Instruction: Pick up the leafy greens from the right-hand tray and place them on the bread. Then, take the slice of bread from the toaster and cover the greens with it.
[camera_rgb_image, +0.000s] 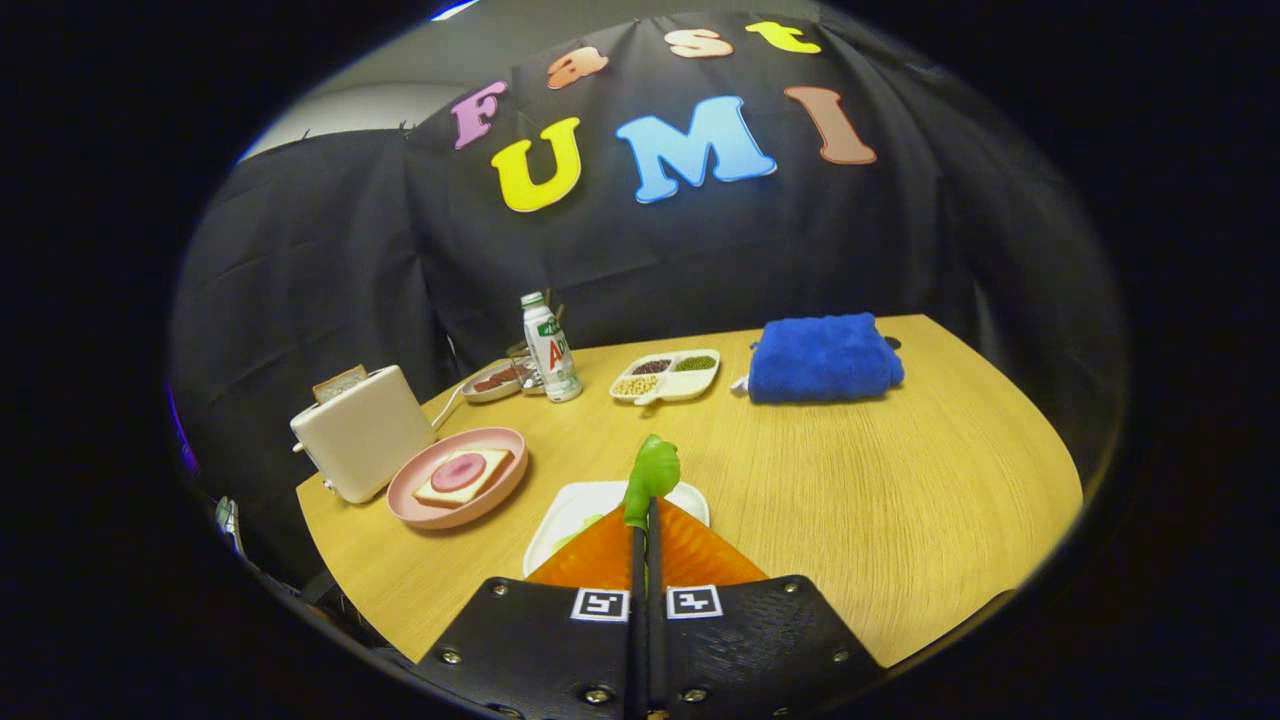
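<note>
1. The hand-held gripper (645, 535) has its two fingers pressed together on the stem end of a soft, bright green lettuce leaf (653, 472), which stands up past the fingertips.
2. The leaf hangs above the near white rectangular tray (580, 500), lifted clear of it, with a little more green lying in that tray beside the fingers.
3. The leaf looks very light, limp and easily bruised; I judge it likely to flop or slide out if swung fast. The thicker stalk end, where it is pinched now, seems the soundest place to hold.
4. To the left, a round pink plate (420, 512) carries a square slice of white bread (478, 482) topped with a round pink slice of ham (458, 471); the greens belong there.
5. Just left of the plate stands a cream boxy toaster (362, 432) with a browned bread slice (339, 382) poking from its slot, stiff enough to grip by its top edge.
6. Farther back, a white divided dish (690, 385) holds beans in separate compartments, dark, green and pale.
7. A small far plate (478, 392) holds something dark red, too small to identify.
</note>
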